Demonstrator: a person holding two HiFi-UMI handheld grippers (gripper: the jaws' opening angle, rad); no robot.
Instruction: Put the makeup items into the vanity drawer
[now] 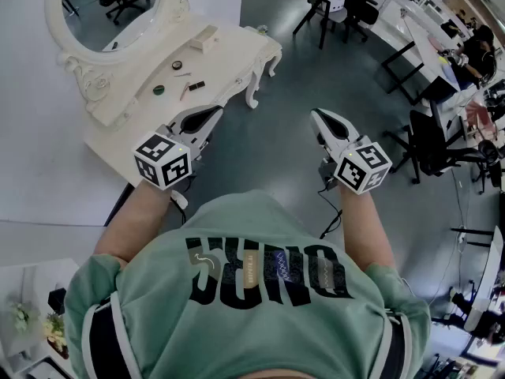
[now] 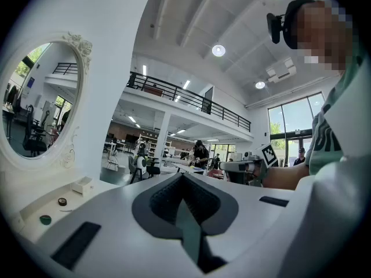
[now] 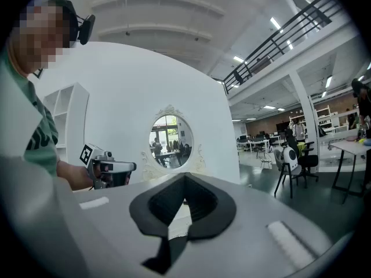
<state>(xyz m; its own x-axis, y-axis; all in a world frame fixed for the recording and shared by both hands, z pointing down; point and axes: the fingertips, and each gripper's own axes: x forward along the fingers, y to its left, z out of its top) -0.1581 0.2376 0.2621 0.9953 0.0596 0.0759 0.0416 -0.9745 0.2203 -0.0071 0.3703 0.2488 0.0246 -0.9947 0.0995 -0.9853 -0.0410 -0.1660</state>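
Observation:
A white vanity [image 1: 237, 61] with an oval mirror [image 1: 110, 6] stands at the upper left. On its top lie a white box [image 1: 203, 39], a round compact [image 1: 177, 65], a green round pot [image 1: 158, 90], a pink pencil [image 1: 184, 91] and a black tube [image 1: 196, 86]. I cannot make out a drawer. My left gripper [image 1: 213, 110] hovers just before the vanity's front edge, shut and empty. My right gripper [image 1: 317, 114] is over the floor to the right, also shut and empty. In the left gripper view the box [image 2: 82, 185], compact [image 2: 62, 201] and pot [image 2: 45, 219] sit left of the jaws.
Grey floor lies between me and the vanity. Office chairs [image 1: 430, 144] and desks [image 1: 410, 22] fill the right and back. A low white shelf with flowers [image 1: 31, 314] stands at my lower left. A white wall backs the vanity.

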